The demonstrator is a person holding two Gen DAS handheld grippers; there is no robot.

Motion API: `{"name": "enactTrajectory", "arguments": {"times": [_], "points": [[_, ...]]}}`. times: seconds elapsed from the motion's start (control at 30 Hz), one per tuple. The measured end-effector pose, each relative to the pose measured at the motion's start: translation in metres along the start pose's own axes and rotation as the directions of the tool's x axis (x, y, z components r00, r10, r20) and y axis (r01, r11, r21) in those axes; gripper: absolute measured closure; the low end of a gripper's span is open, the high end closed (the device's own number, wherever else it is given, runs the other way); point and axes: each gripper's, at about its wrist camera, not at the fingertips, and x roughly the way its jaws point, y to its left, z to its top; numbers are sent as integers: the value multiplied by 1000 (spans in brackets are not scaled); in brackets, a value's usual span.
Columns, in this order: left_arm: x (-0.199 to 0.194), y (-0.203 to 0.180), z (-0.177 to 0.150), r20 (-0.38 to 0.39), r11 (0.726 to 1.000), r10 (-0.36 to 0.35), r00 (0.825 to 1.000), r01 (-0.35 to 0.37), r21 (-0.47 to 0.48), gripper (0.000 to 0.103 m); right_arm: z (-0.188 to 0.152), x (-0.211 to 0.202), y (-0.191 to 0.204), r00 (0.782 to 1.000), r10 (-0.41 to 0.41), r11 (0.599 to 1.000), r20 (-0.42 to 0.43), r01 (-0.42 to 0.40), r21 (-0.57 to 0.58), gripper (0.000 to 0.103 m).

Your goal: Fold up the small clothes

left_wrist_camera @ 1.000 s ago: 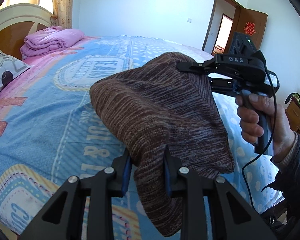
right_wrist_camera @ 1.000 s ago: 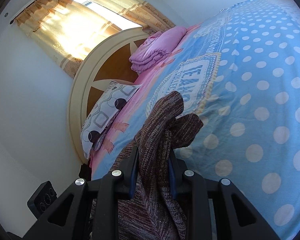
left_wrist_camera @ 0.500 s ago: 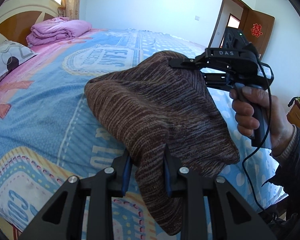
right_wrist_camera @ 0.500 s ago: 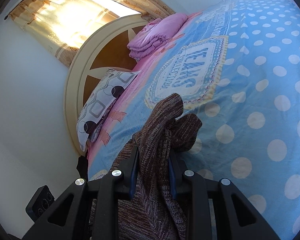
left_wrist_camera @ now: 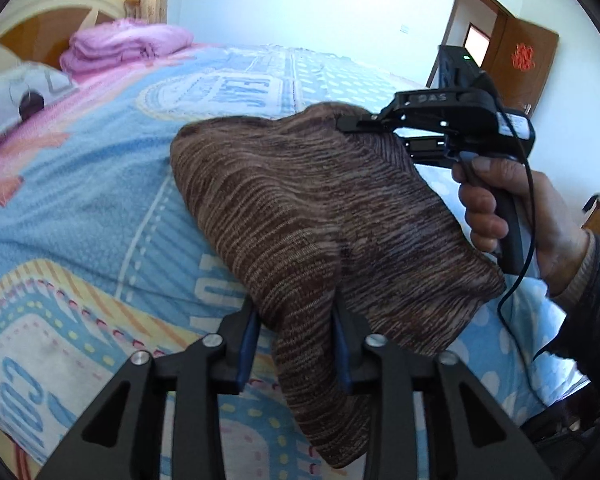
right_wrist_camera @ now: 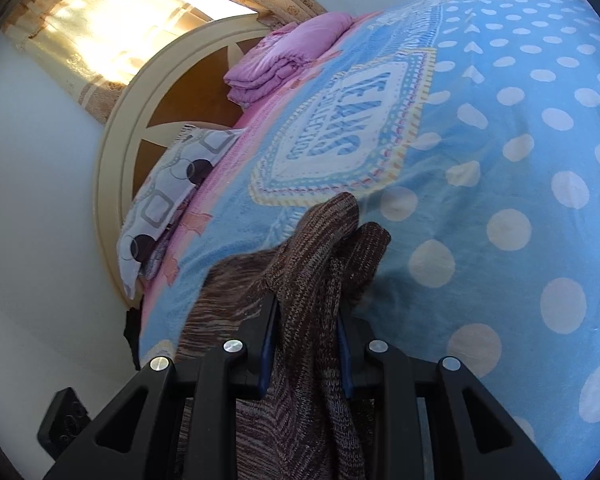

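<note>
A brown striped knit garment (left_wrist_camera: 300,216) hangs in the air above the blue patterned bedspread (left_wrist_camera: 100,184), held by both grippers. My left gripper (left_wrist_camera: 294,344) is shut on its near edge, with cloth drooping below the fingers. My right gripper (left_wrist_camera: 352,124) is shut on the far top corner, at the right in the left wrist view, with a hand on its handle. In the right wrist view the right gripper (right_wrist_camera: 306,344) pinches a bunched fold of the garment (right_wrist_camera: 320,264) over the bedspread (right_wrist_camera: 480,160).
A folded pink quilt (left_wrist_camera: 128,44) and a patterned pillow (left_wrist_camera: 16,100) lie by the cream and wood headboard (right_wrist_camera: 148,112). A curtained window (right_wrist_camera: 112,24) is behind it. A wooden door (left_wrist_camera: 528,64) stands at the far right. A black device (right_wrist_camera: 64,420) is at lower left.
Both grippers have carried the garment lower and further over the bed; its lower fold now lies closer to the bedspread. Both grips are unchanged.
</note>
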Motion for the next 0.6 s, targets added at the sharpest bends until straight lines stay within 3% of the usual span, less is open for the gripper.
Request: {"name": "enactTrajectory", "arguments": {"times": [0.07, 0.17, 0.2, 0.3, 0.33, 0.4, 0.47, 0.53, 0.6], "points": [[-10, -10, 2, 17, 999, 21, 1000, -22, 49, 59, -2, 2, -4, 999, -46, 999, 0, 46, -10, 76], [-36, -23, 9, 78, 990, 52, 996, -62, 127, 44, -4, -3, -10, 996, -85, 996, 17, 85, 2, 72], [-45, -24, 12, 113, 988, 61, 992, -76, 134, 34, -5, -8, -8, 994, -100, 995, 37, 100, 0, 72], [-59, -15, 23, 224, 983, 123, 967, -150, 104, 10, -14, -35, 14, 987, -120, 990, 109, 126, -59, 68], [-55, -11, 26, 238, 977, 164, 957, -192, 96, 9, -19, -43, 25, 988, -96, 990, 123, 107, -89, 62], [-32, -3, 31, 208, 959, 244, 947, -268, 95, 9, -36, -56, 49, 993, -2, 986, 119, 22, -165, 51], [-4, 1, 28, 132, 944, 293, 947, -309, 117, 9, -58, -53, 64, 997, 58, 973, 47, -46, -226, 48], [17, 8, 21, 81, 942, 315, 946, -322, 99, 3, -76, -40, 60, 1000, 19, 975, -22, -23, -221, 48], [15, 19, 16, 88, 959, 279, 956, -282, 19, 0, -87, -31, 43, 997, -62, 980, -42, 53, -190, 48]]}}
